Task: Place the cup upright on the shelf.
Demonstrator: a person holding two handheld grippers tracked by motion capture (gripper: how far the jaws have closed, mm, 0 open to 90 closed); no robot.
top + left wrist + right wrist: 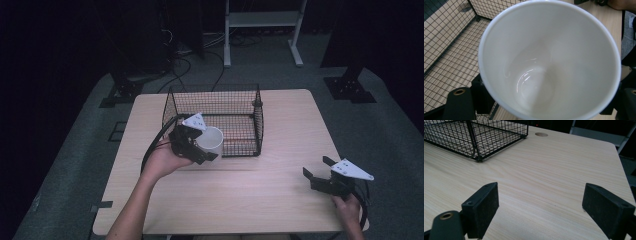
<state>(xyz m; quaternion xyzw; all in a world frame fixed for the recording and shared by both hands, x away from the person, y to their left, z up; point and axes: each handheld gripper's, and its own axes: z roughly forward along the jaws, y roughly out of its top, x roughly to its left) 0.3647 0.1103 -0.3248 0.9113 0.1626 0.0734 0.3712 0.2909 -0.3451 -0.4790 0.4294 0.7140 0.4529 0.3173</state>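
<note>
- At about nine o'clock of the tabletop's middle, in the high view, the left claw point(200, 145) grips a plain white ceramic cup point(212, 141), holding it at the near left corner of the black wire-mesh basket point(252, 107); whether the cup rests on anything cannot be told.
- Looking along the left claw, its own view gives what the high view cannot: the cup's point(549, 60) glossy, empty inside seen straight down its mouth, with the black jaws pressed against its outer wall on either side at the bottom corners.
- Behind the cup in that view, the basket's mesh floor and wall point(451, 47) lie toward ten o'clock.
- Toward four o'clock of the pale wooden tabletop point(240, 190), near its right edge, the right claw point(315, 167) is held by a hand point(347, 207), well apart from the basket.
- From the right claw view, its two black jaws stand wide apart with nothing between them, bare wood grain point(544, 177) showing in the gap.
- At eleven o'clock in the same view sits a corner of the basket point(477, 138); a round hole in the tabletop point(541, 134) lies at twelve o'clock.
- Beyond the tabletop, at twelve o'clock in the high view, stand a white metal frame point(262, 22) and loose cables point(185, 62) on the grey floor; the surroundings are too dark to make out.
</note>
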